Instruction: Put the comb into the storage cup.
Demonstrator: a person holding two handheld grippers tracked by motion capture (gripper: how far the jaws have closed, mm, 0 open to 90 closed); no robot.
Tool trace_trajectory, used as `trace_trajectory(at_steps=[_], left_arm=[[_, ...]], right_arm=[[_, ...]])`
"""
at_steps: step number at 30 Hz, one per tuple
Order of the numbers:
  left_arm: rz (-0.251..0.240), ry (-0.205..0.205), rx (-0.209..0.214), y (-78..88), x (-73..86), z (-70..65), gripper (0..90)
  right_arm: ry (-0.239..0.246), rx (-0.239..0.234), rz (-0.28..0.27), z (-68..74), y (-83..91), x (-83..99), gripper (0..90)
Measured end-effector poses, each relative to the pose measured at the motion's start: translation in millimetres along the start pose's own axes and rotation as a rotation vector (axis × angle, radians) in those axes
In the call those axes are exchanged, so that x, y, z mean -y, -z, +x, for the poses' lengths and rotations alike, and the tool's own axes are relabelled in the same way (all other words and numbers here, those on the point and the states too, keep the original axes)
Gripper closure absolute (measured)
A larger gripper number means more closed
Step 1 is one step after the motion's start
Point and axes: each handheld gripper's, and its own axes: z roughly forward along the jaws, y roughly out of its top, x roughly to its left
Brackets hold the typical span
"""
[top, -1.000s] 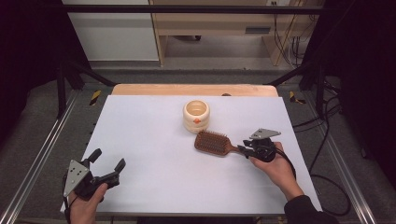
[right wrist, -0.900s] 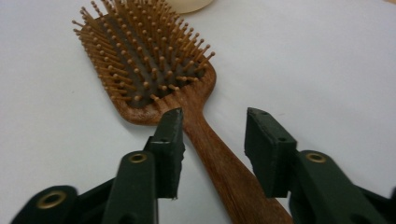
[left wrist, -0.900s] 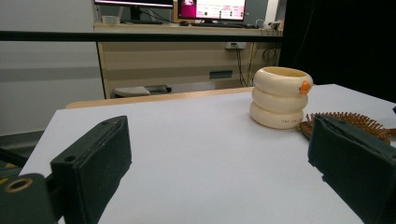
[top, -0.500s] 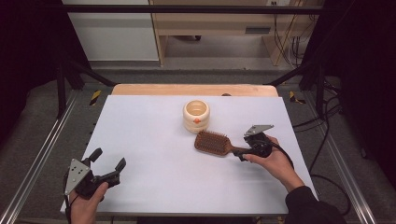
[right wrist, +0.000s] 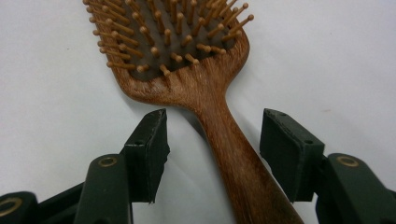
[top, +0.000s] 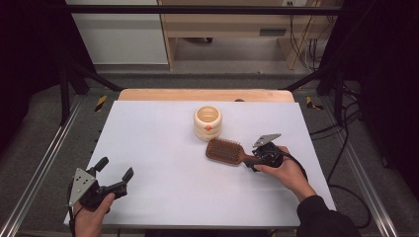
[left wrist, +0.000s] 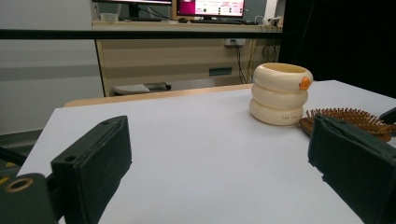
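Observation:
A wooden paddle hairbrush lies bristles up on the white table, its handle pointing right. My right gripper straddles that handle. In the right gripper view the handle runs between the two pads with a gap on each side; the jaws have just been closing and do not press on it. A cream ringed cup with an orange dot stands just behind the brush. My left gripper rests open at the near left corner, nothing between its jaws; from the left gripper view I see the cup and the brush bristles far off.
A wooden strip borders the table's far edge. Metal frame rails run along both sides, and cables trail on the floor at the right. A wide bare stretch of table lies between the two grippers.
My right hand has edged slightly left along the brush handle. The brush, the cup and the left gripper have kept still.

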Motion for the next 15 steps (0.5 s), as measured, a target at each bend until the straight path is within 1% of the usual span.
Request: trace_trajectory(at_steps=[3,9,15], left_arm=[[0.001,-0.001,0.001,-0.1,0.0,-0.5,6.4],[0.002,-0.002,0.001,0.0,0.1,-0.5,6.5],[0.003,-0.005,0.003,-0.1,0.1,-1.0,6.5]], right_arm=[[-0.002,-0.01,0.008,-1.7,-0.9,1.6,45.3],[0.023,-0.005,0.004,-1.5,0.1,2.9,49.7],[0.048,-0.011,0.01,0.0,2.2,5.0,53.3]])
